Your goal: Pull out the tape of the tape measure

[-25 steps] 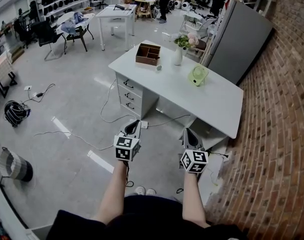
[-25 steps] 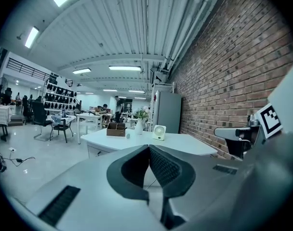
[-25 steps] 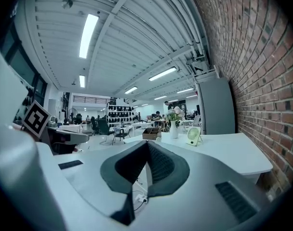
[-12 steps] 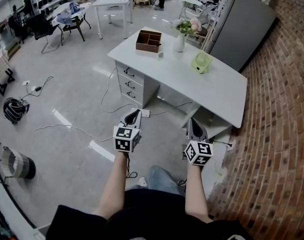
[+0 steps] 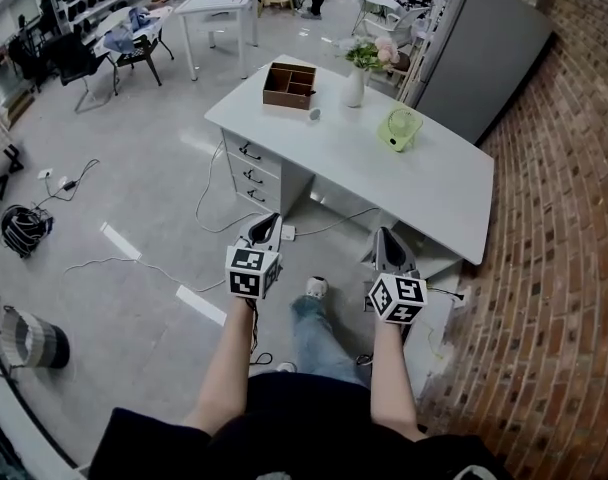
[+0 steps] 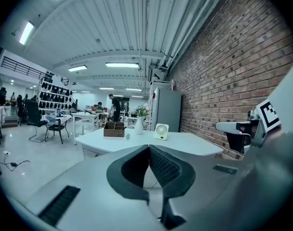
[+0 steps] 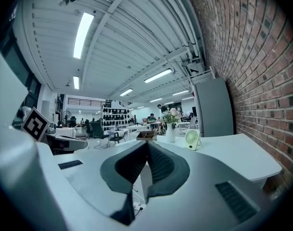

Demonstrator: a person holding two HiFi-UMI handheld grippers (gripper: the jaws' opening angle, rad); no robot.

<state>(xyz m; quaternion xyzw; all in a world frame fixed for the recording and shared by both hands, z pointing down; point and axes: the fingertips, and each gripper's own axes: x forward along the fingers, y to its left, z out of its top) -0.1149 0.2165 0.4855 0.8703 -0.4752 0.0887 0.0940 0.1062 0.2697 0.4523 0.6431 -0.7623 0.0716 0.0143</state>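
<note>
While the grey plastic left gripper [image 5: 262,230] and right gripper [image 5: 386,238] are hovering empty, jaws together, thin white floor cables [image 5: 336,223] at twelve o'clock are likely threatening to trip the person.

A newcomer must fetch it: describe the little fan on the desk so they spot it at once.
Find the white desk beside the brick wall. Near its far edge, right of the flower vase and the wooden box, stands the fan. It alone is round and pale green.
</note>
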